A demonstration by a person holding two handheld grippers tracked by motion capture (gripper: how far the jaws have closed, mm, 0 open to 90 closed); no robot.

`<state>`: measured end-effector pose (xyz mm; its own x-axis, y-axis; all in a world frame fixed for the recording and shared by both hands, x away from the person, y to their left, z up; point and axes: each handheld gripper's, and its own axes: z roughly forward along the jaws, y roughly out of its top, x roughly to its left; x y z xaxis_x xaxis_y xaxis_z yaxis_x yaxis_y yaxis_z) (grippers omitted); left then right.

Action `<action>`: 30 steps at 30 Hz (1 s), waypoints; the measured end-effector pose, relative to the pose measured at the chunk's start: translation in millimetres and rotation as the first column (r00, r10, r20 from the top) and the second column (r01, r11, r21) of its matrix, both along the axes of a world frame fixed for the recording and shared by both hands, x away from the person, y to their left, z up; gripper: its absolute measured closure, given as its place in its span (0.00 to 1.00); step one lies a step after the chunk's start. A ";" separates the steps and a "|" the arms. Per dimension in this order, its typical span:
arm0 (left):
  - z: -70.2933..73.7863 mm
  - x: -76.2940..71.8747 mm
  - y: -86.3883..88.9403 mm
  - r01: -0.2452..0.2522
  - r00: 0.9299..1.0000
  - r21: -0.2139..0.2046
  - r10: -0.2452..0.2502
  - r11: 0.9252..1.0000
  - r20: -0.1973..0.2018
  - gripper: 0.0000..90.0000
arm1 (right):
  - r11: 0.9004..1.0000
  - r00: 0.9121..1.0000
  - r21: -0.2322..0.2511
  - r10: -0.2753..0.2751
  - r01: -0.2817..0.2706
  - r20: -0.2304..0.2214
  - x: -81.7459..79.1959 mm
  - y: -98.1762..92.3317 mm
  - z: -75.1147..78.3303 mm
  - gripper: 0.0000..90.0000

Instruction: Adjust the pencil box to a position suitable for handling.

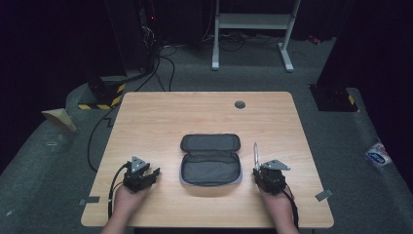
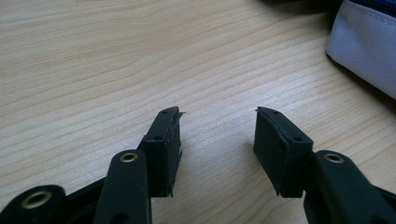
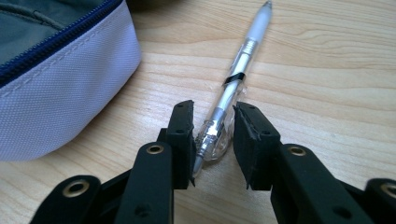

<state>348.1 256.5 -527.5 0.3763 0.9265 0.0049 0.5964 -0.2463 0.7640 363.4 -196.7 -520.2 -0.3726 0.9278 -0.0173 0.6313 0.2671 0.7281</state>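
- Your right gripper [image 3: 212, 140] has its jaws closed around the tip end of the pen [image 3: 239, 70], clamping it (the clear grip section sits squeezed between the pads).
- The pen's body runs away from the jaws across the table [image 1: 160, 117], its far end pointing away from you, just beside the right edge of the pencil case [image 1: 211, 160].
- The case lies unzipped in the middle of the table, lid folded back.
- Your left gripper [image 2: 217, 140] rests near the case's left side, jaws apart with bare wood between them.
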 end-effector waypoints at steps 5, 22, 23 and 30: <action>0.0 -0.4 -0.3 0.000 1.000 0.001 0.000 1.000 0.001 0.57 | 1.000 1.000 -0.003 -0.011 0.011 -0.002 -2.5 -4.6 0.8 0.81; 0.0 -0.7 -0.2 0.004 1.000 0.004 -0.004 1.000 0.002 0.57 | 1.000 1.000 -0.018 -0.005 0.004 -0.031 -48.3 -41.1 3.8 0.81; 0.0 -0.7 -0.2 0.004 1.000 0.003 -0.004 1.000 0.002 0.57 | 1.000 1.000 -0.017 -0.003 0.002 -0.031 -49.5 -42.3 3.8 0.80; 0.3 -0.7 -0.3 0.004 1.000 0.004 -0.004 1.000 -0.002 0.57 | 1.000 1.000 -0.002 0.009 -0.009 0.005 -48.0 -41.8 8.4 0.61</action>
<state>347.4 256.2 -527.3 0.3804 0.9248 0.0083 0.5967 -0.2523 0.7617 315.4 -238.5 -511.8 -0.3806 0.9245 -0.0212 0.6252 0.2741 0.7307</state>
